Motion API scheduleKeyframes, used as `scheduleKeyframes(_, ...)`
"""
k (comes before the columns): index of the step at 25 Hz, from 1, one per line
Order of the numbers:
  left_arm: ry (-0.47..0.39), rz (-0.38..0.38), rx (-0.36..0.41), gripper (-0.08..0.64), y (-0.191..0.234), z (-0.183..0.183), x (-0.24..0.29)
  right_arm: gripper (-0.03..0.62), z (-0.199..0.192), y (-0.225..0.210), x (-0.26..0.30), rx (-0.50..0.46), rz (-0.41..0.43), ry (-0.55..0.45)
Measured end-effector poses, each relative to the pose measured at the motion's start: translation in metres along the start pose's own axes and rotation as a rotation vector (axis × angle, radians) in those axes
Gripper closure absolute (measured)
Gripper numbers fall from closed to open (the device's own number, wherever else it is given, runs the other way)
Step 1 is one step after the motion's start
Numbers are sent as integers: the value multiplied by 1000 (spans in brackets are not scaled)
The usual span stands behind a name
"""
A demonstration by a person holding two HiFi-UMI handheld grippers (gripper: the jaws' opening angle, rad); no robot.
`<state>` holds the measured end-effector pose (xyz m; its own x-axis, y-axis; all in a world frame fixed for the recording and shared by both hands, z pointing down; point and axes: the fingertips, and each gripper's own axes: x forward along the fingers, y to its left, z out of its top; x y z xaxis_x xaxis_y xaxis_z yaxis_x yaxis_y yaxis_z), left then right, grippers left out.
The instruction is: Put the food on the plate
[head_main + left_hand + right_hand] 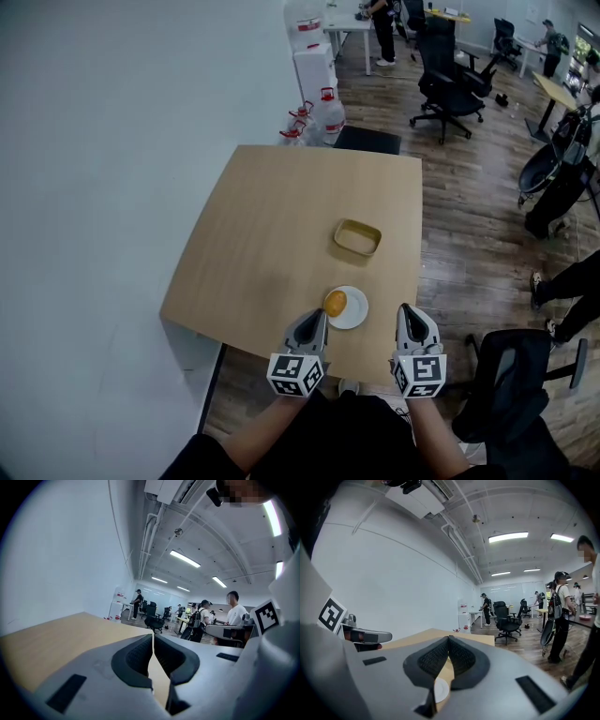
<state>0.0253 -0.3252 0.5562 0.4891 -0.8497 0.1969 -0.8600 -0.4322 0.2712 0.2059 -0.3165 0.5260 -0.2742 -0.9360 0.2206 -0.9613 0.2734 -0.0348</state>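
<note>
1. My left tool (pixel 319 317) and right tool (pixel 405 311) are both clenched on nothing.
2. The food (pixel 335 303) sits on the plate (pixel 358 311), left side, just ahead of my left tool, the nearer one.
3. It's round, so it has no long axis.

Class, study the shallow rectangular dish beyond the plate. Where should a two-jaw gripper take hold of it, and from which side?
Probably its near long rim, coming from above on the person's side. The rectangular dish is shallow with a thin raised wall and open top, so one jaw fits inside, one outside; spanning its whole body looks harder.
</note>
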Motion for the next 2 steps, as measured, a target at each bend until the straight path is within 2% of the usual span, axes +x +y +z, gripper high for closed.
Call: scheduleKeyframes(2, 6, 2, 1, 537, -1, -2, 0, 532, 2, -1, 0, -1, 2, -4)
